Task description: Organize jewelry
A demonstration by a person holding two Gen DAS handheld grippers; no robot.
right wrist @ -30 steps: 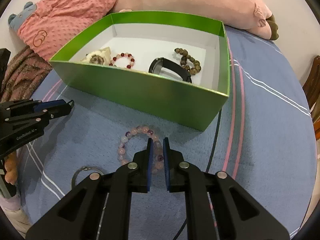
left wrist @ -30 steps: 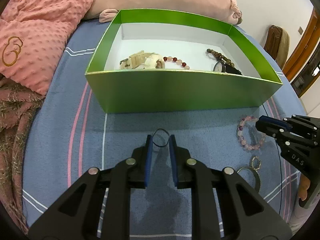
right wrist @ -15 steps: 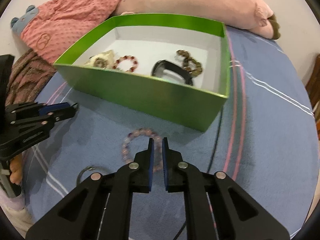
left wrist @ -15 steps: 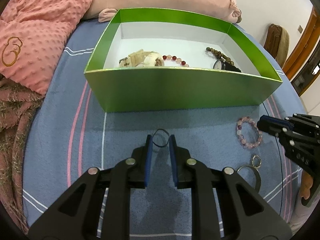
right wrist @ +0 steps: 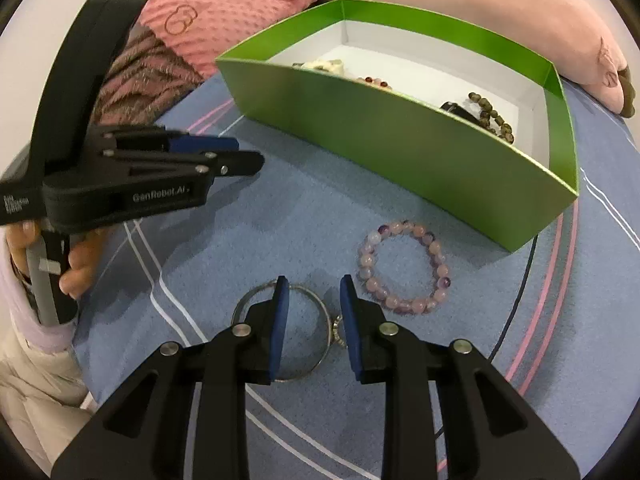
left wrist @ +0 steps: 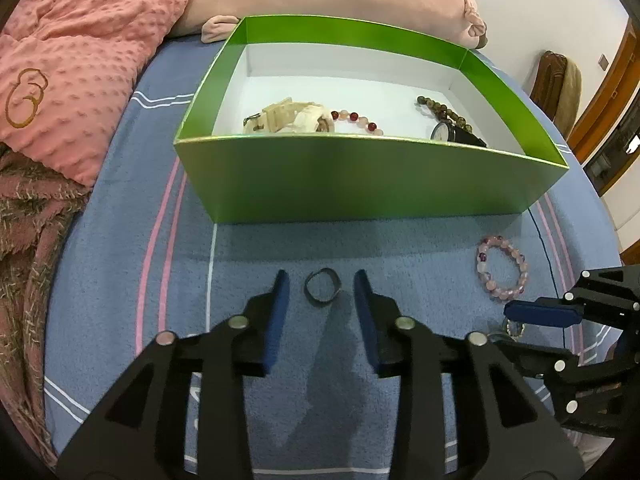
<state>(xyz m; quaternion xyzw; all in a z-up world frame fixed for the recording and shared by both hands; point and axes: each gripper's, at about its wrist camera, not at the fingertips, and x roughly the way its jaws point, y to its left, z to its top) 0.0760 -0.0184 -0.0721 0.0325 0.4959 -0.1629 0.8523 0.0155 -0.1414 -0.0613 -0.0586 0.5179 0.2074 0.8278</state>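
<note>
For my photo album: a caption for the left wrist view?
Open left gripper jaws flank a dark ring before the green box.

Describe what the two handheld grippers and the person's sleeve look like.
Both grippers are matte black plastic with triangular cut-outs, silver round pivot bolts and flat blue pads lining the jaws. The left gripper, seen side-on from the right wrist view, carries white "GenRobot.AI" lettering and a grey handle trigger. The right gripper matches it. The left hand emerges from a pale lilac sleeve.

Each camera looks forward and steeply down along its own hand-held gripper, close above the bed [left wrist: 256,280]. Both views share the green box [left wrist: 360,176] [right wrist: 400,136] ahead and the pink bead bracelet [left wrist: 502,270] [right wrist: 404,268].
</note>
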